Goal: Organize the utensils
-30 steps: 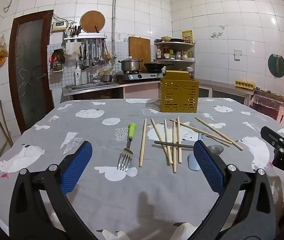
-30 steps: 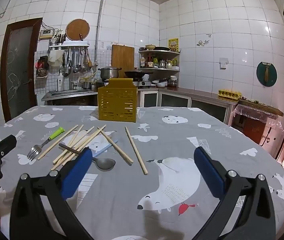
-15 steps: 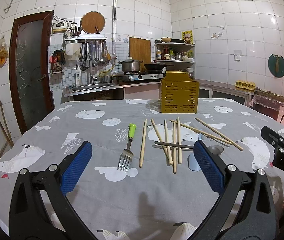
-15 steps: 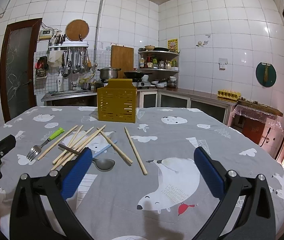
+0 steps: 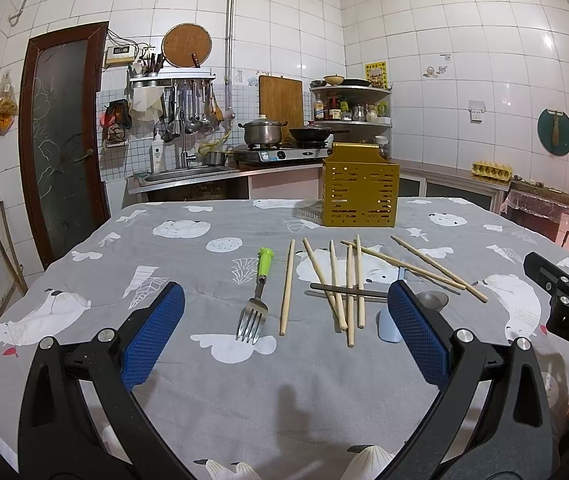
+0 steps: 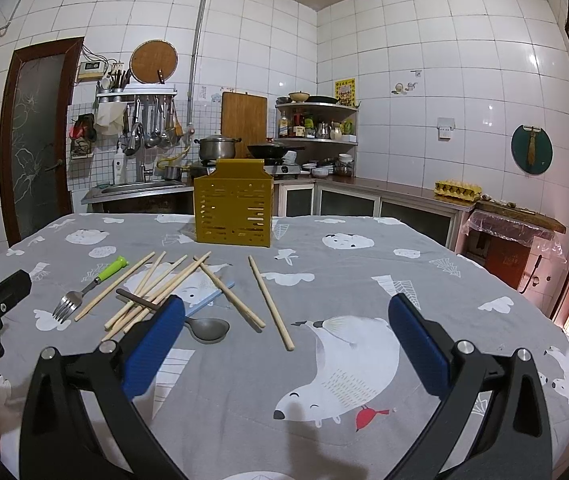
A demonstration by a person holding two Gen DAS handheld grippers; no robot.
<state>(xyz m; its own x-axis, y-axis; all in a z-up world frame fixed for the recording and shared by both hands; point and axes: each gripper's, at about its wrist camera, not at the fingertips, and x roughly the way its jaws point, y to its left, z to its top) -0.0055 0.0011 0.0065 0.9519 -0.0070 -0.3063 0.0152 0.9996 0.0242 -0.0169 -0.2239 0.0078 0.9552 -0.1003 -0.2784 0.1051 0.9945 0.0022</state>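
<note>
A kitchen surface (image 5: pixel 188 420) covered in a grey cloth printed with white polar bears fills both views, with white tiled walls behind.

In the left wrist view, the left tongs (image 5: pixel 284 334), black arms with blue ribbed pads, hover spread wide above the near part of the cloth, grasping nothing. Going left to right between their pads: a metal fork with a bright green handle (image 5: pixel 257 296) lies flat, tines toward the camera. Just beside it lies a single pale wooden chopstick (image 5: pixel 287 287). Next comes a loose cluster of pale wooden chopsticks (image 5: pixel 344 284), some crossing one another, with a dark slim spoon handle running across them. The grey metal spoon (image 5: pixel 432 300) has its bowl partly hidden behind the right-hand pad, and a light blue flat utensil (image 5: pixel 389 326) lies beside it. Farther back, a mustard-yellow slotted utensil holder (image 5: pixel 358 192) stands upright on the cloth, well apart from the scattered pieces. At the far right edge a black part of the right tongs shows.

In the right wrist view, the right tongs (image 6: pixel 286 334) likewise hover released and empty, spread wide over a bare stretch of cloth. The fork, chopsticks and spoon lie to their left, two chopsticks nearer the centre, and the yellow holder stands behind.
</note>
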